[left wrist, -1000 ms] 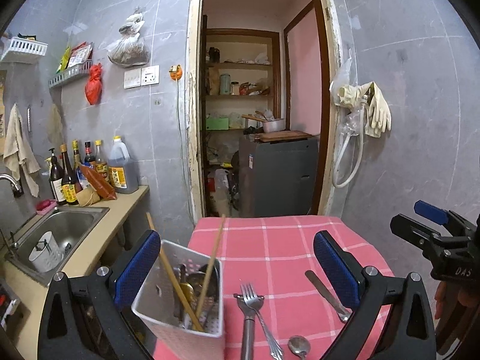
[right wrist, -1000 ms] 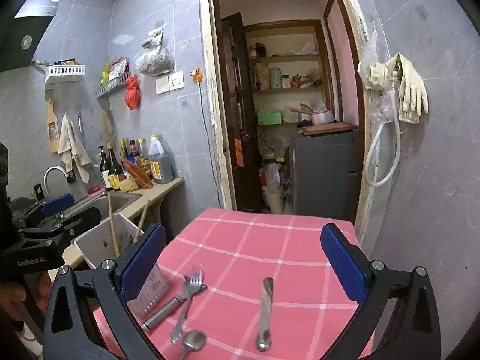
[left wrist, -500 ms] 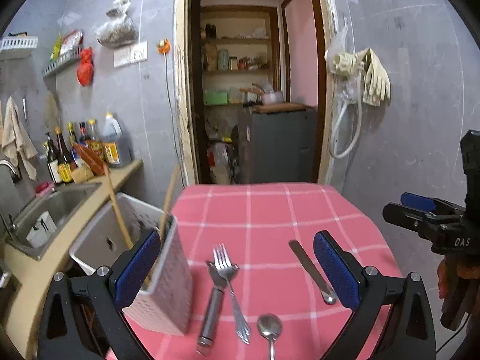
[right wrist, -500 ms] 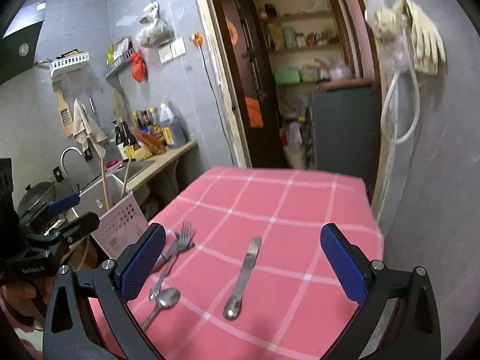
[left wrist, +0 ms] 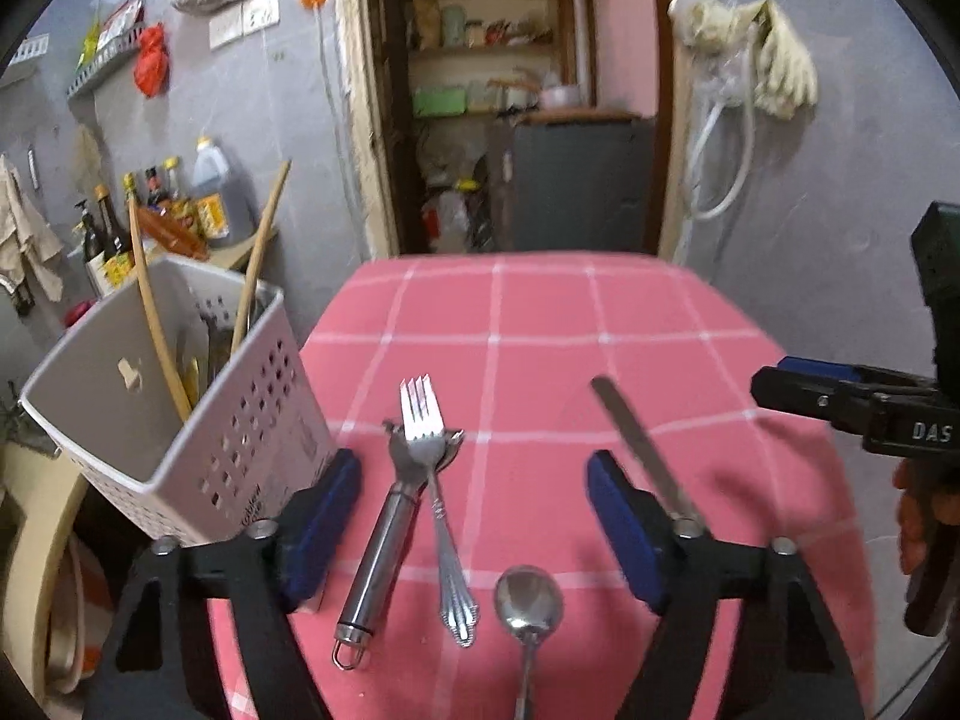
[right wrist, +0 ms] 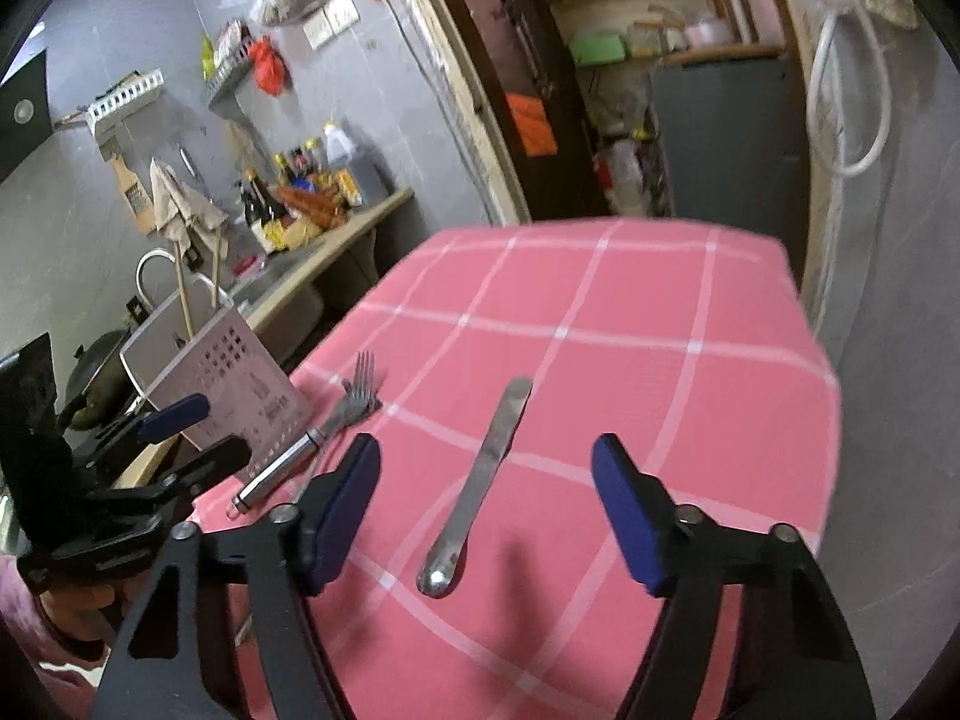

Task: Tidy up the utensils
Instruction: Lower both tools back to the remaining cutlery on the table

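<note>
Narrowing their jaws from fully wide, both grippers have dropped toward the table. Left gripper [left wrist: 471,519] brackets fork [left wrist: 433,480] and peeler [left wrist: 384,534], right gripper [right wrist: 486,516] the knife [right wrist: 480,480]; nothing gripped, so pickups for the holder [left wrist: 180,396] look imminent.

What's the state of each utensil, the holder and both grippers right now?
Silver metal fork: flat on cloth, head overlapping the peeler.
Steel round-handled peeler: flat, beside holder.
Silver spoon: flat, bowl up.
Silver table knife: flat, untouched.
White perforated plastic holder: upright, chopsticks inside.
Left gripper: jaws just been closing, pads touching nothing.
Right gripper: jaws just been closing, knife between them, not gripped.
</note>
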### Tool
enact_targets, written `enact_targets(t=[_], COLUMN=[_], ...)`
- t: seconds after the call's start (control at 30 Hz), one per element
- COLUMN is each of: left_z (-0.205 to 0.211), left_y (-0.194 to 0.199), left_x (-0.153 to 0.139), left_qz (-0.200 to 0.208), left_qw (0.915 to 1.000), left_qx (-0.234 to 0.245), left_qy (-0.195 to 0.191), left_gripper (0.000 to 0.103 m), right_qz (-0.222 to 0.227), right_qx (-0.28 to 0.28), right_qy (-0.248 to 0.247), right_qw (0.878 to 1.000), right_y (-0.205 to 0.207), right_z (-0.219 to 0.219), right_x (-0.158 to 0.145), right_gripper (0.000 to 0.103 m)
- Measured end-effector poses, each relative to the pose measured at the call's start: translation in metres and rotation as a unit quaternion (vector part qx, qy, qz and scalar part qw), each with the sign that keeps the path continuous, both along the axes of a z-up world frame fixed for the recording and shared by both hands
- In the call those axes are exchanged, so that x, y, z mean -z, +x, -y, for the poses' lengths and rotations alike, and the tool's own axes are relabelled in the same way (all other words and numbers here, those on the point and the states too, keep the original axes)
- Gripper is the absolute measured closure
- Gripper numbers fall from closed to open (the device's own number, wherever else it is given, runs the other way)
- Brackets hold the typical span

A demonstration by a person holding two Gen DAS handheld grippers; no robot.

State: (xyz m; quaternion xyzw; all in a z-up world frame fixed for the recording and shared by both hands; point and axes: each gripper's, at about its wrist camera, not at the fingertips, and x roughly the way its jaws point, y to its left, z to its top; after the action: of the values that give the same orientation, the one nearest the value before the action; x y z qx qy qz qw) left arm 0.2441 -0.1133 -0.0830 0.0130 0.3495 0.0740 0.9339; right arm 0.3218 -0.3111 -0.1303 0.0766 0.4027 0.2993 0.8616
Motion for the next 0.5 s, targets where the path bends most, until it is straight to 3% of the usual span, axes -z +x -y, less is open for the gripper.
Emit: enact_targets(t=[0.17, 0.3, 0.5], left_z=[0.000, -0.001, -0.011], left_y=[0.014, 0.022, 0.036], left_x=[0.019, 0.030, 0.046], left_qz=[-0.044, -0.076, -0.114], left_qw=[0.9980, 0.9939, 0.9855], left_qx=[-0.040, -0.071, -0.117], left_qy=[0.021, 0.038, 0.045], left_gripper=[0.048, 0.051, 0.051], right_qz=[-0.046, -0.081, -0.100], right_qx=[-0.033, -0.056, -0.081], right_qy=[-0.009, -0.023, -0.042], right_qw=[0.998, 0.995, 0.991], right_y=[0.017, 0.029, 0.043], right_z=[-0.018, -0.033, -0.056], right_x=[0.028, 0.049, 0.059], right_gripper=[0.058, 0.067, 0.068])
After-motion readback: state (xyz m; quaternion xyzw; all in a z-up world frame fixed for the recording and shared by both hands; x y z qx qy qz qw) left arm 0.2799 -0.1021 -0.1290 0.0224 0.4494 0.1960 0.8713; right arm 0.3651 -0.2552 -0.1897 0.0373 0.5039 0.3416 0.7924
